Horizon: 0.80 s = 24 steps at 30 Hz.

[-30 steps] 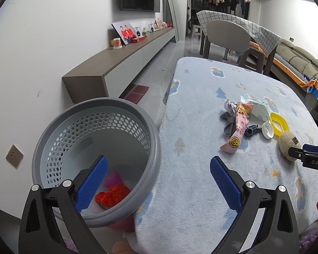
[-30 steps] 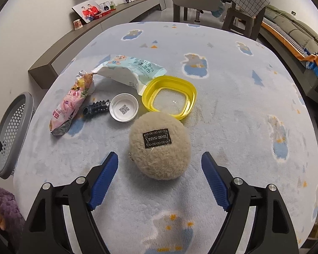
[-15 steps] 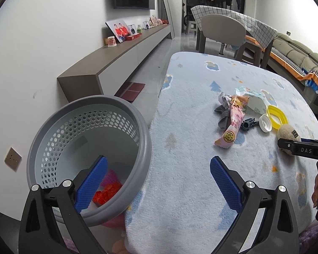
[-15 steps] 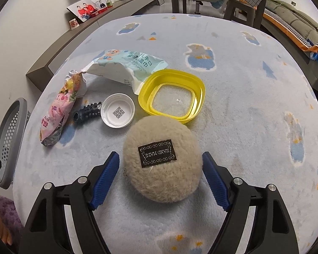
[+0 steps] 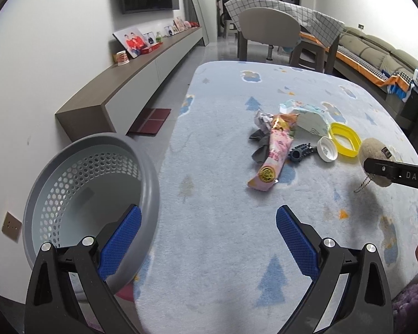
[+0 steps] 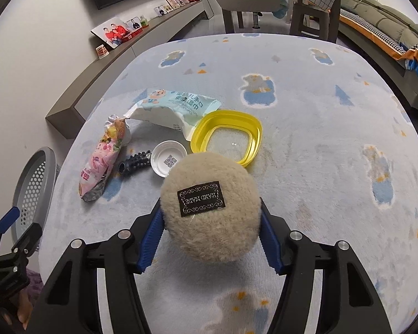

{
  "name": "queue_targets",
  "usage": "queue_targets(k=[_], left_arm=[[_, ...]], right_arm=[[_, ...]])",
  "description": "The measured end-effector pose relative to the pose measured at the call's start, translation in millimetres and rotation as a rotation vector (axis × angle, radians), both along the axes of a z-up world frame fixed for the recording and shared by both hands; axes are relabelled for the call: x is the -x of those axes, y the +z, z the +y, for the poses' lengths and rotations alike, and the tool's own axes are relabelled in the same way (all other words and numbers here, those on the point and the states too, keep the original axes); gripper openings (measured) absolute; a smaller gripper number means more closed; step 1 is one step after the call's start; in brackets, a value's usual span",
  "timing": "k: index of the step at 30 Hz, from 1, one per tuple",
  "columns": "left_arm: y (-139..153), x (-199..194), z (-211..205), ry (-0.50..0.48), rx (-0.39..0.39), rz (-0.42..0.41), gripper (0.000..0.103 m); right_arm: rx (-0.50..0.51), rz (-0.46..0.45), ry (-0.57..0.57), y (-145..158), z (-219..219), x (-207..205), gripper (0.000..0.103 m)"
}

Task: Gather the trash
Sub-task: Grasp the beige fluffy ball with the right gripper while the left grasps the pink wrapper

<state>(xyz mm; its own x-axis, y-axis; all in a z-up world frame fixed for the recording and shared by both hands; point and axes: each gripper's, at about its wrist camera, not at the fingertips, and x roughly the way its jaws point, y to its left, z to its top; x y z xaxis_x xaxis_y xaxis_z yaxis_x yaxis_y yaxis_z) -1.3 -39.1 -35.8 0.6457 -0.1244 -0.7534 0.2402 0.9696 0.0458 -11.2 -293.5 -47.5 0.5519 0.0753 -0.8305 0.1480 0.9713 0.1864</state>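
**Right gripper clamped on plush ball; left gripper empty by the basket**

The right gripper (image 6: 210, 239) has just been closing, and its blue ribbed pads (image 6: 150, 243) now press both sides of the round beige plush ball (image 6: 209, 211) with a black woven label; the ball casts a shadow on the cloth beneath it. Just beyond the ball lie a white round cap (image 6: 168, 159), a yellow square plastic lid (image 6: 227, 136), a dark ribbed rubber piece (image 6: 133, 162), a pink snack wrapper (image 6: 103, 161) and a pale wet-wipe packet (image 6: 175, 105), all on the light blue fleece tablecloth (image 6: 306, 139). The left gripper (image 5: 207, 240) stands wide with nothing between its fingers, over the table's edge beside the grey perforated plastic basket (image 5: 150, 178) on the floor
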Motion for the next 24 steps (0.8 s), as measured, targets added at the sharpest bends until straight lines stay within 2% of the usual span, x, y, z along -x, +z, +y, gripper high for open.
queue_targets(k=[7, 20, 24], left_arm=[[0.5, -24.2, -31.7, -0.041, -0.005, 0.002, 0.095], [-29.1, -66.0, -76.6, -0.087, -0.05, 0.032, 0.094], [-34.5, -71.9, -84.5, -0.103, -0.055, 0.046, 0.081]], right_arm=[[-0.05, -0.023, -0.027, 12.4, -11.6, 9.6, 0.06], [-0.085, -0.03, -0.025, 18.1, -17.0, 12.5, 0.06], [-0.087, -0.021, -0.018, 16.3, -15.1, 9.6, 0.06]])
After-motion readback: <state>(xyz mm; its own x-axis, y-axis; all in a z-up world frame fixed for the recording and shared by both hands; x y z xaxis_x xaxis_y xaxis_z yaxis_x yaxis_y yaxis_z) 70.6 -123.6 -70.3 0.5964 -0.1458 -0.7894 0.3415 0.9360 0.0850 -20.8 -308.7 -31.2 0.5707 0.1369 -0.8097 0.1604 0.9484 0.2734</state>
